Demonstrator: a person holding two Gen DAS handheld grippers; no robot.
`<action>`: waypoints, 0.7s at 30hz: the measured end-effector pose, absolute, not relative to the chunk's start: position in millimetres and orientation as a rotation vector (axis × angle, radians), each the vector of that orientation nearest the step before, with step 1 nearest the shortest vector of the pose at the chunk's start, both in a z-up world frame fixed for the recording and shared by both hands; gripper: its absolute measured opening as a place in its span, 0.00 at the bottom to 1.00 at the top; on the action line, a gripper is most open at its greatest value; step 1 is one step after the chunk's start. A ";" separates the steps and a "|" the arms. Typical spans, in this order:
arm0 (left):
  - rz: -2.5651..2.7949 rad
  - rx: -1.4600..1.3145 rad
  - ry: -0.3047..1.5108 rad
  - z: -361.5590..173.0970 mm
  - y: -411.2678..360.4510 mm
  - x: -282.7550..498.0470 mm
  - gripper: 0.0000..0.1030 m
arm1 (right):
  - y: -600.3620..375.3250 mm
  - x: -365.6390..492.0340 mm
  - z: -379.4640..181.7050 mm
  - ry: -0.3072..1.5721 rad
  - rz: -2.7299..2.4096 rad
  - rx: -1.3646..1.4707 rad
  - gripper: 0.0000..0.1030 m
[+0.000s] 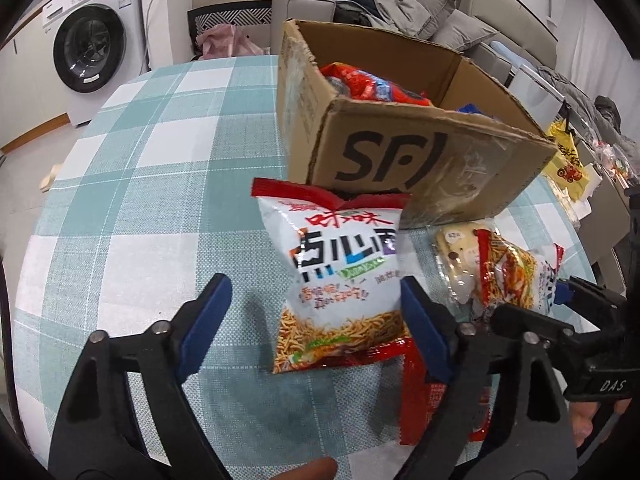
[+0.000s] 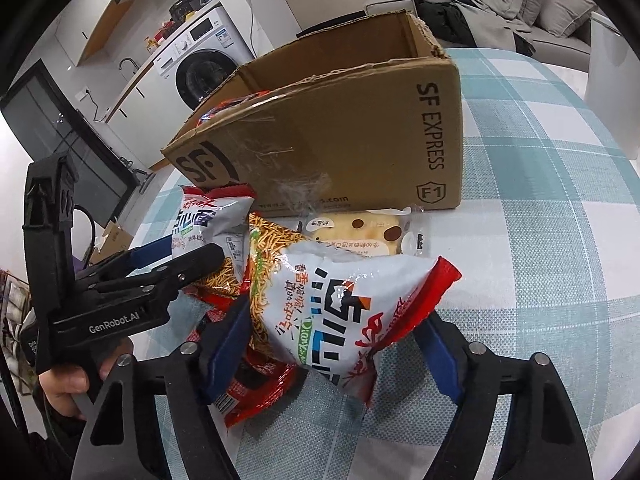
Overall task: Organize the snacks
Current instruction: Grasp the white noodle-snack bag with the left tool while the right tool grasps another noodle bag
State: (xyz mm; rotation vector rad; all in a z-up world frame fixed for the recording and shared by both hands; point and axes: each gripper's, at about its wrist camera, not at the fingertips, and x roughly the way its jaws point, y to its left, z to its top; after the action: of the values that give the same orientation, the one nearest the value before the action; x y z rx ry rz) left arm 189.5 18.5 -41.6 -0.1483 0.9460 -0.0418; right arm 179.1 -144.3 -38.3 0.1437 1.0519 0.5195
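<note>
A white-and-red noodle snack bag (image 1: 340, 280) lies on the checked tablecloth in front of the open SF cardboard box (image 1: 400, 160). My left gripper (image 1: 316, 320) is open, its blue pads on either side of that bag's lower half. In the right wrist view, a second noodle snack bag (image 2: 340, 312) lies between the open jaws of my right gripper (image 2: 340, 344). The box (image 2: 340, 140) holds a red packet (image 1: 372, 84). A cream pastry packet (image 2: 360, 232) lies against the box front. The left gripper shows at the left of the right wrist view (image 2: 176, 256).
A red packet (image 2: 248, 384) lies under the right-hand bag. The round table (image 1: 140, 160) has a teal-and-white cloth. A washing machine (image 1: 92, 40) and a sofa with clothes (image 1: 420, 4) stand behind. Yellow bags (image 1: 568, 156) sit off the table's right side.
</note>
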 end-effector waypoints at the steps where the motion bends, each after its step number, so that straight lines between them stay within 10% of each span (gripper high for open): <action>1: -0.055 -0.150 0.946 -40.7 17.3 188.9 0.67 | -144.0 178.1 -37.7 1.053 0.524 0.150 0.71; 6: -0.091 -0.137 0.934 -35.3 10.1 180.1 0.40 | -146.5 174.9 -35.5 1.049 0.544 0.175 0.61; 21: -0.131 -0.161 0.845 -5.8 11.3 143.8 0.32 | -157.0 155.3 -5.2 0.951 0.571 0.182 0.56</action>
State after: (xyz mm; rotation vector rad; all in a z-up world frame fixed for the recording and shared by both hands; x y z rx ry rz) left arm 143.8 11.3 -5.8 -0.1609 0.8454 -0.1311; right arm 155.3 -157.0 -5.2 0.1824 0.9511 0.5714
